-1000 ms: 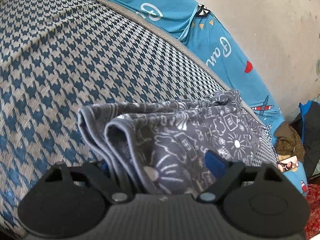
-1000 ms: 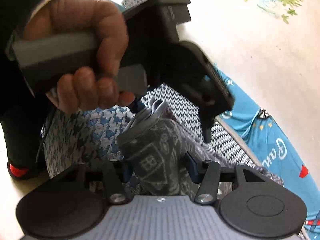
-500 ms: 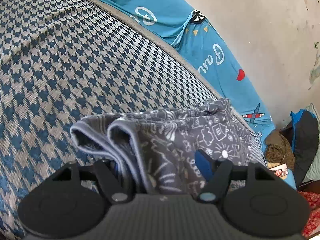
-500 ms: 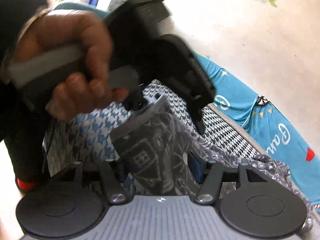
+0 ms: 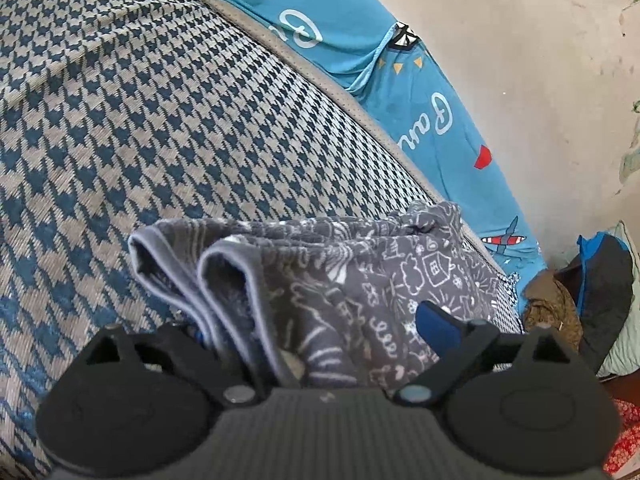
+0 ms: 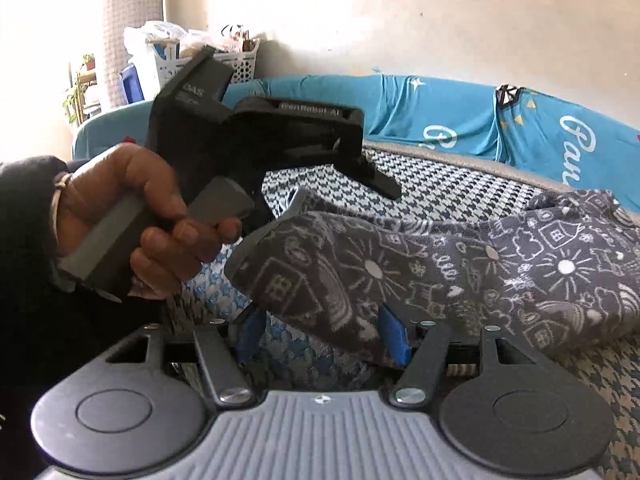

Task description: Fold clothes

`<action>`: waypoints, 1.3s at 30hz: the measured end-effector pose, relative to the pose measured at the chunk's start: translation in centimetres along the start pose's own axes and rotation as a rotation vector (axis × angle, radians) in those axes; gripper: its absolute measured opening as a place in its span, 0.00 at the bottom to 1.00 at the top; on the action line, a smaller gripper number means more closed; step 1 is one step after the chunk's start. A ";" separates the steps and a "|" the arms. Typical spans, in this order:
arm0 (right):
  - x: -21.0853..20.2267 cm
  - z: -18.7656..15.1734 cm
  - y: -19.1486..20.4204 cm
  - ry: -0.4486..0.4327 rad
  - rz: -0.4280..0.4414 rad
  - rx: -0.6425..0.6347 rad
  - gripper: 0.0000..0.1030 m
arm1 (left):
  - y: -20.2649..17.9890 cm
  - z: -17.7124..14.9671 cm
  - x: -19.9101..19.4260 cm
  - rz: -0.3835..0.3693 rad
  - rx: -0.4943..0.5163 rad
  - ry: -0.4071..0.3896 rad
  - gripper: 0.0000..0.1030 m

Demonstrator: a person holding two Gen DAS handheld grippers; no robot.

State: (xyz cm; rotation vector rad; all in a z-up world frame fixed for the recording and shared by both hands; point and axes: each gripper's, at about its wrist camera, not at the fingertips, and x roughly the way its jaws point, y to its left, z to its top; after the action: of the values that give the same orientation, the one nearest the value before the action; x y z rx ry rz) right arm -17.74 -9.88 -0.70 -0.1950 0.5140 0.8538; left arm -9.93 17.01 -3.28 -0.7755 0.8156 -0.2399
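In the left wrist view, a grey printed garment is seen gathered between the fingers of the left gripper. Two doubled, pale-edged folds stand up just ahead of the left finger, while the blue pad of the right finger lies against the cloth's far side, so the bundle appears to be pinched. From there the cloth runs forward and to the right, over the houndstooth-covered bed, toward the blue sheet at its far edge.

In the right wrist view, the same garment is shown stretched across the frame, its long axis running left to right and resting low on the bed. One rolled end sits between the blue-padded fingers of the right gripper, which are set fairly wide but bear on the thick fold, so it is judged to be held. The left gripper, held in the person's hand, is seen just beyond that end, so both grips are close together at one end; the free length lies to the right.
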 end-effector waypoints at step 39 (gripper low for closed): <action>-8.0 0.8 -3.4 -0.384 0.019 0.204 0.65 | -10.1 -11.4 -11.1 0.025 0.814 -0.341 1.00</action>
State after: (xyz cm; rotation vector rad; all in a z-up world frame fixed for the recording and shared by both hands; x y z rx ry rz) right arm -19.20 -17.15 3.88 0.1597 0.2397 0.8264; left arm -24.84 9.15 5.17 -0.0304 0.3437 -0.3718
